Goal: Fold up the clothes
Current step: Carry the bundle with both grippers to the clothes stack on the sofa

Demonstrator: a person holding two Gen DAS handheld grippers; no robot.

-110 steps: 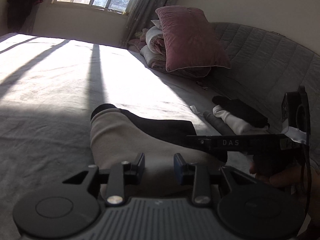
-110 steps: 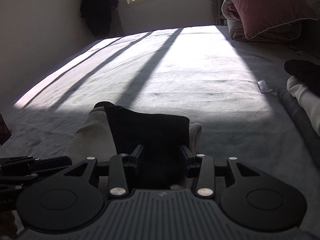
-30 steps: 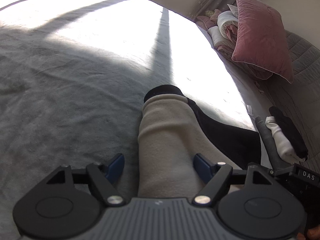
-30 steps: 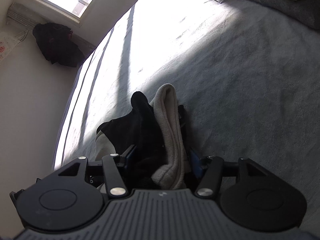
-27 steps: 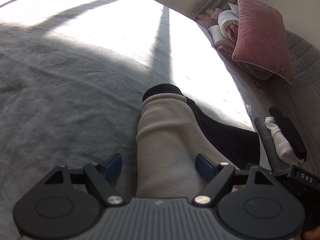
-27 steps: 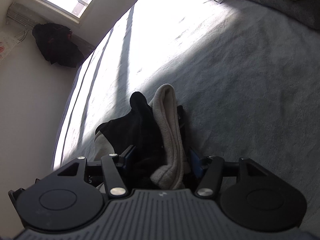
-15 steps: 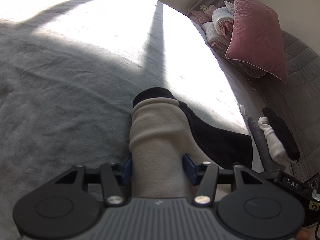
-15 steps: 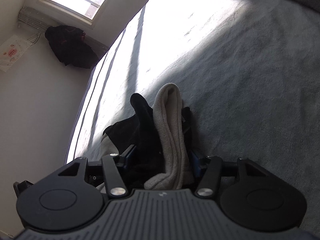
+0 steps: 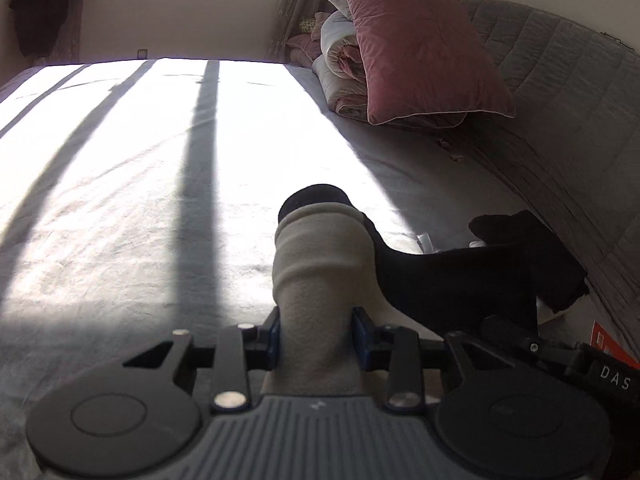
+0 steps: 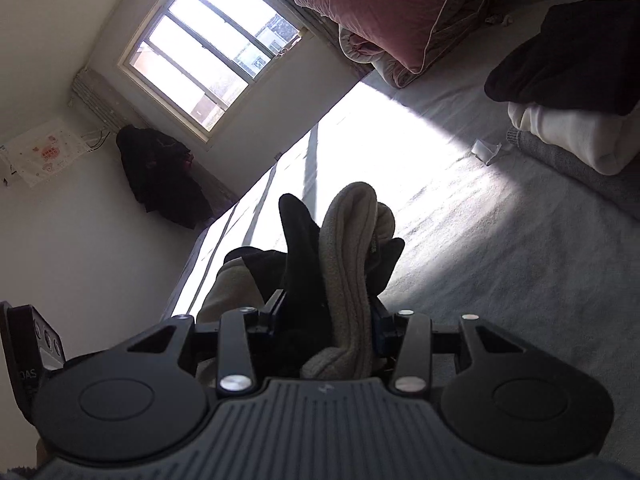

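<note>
Left tongs (image 9: 316, 334) level, right tongs (image 10: 326, 320) apparently rolled, both clamping garment (image 9: 324, 264)

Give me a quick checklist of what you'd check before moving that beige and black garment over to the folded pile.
1. Left gripper shut on the beige and black garment: ok.
2. Right gripper shut on the bunched fabric: ok.
3. Garment lifted off the bed: cannot tell, its underside is hidden.
4. Fold neat and even: not ok, the layers look bunched in the right wrist view.
5. Folded pile in sight by the headboard: ok.
6. Small white scrap on the bed near the pile, maybe in the path: cannot tell.
</note>
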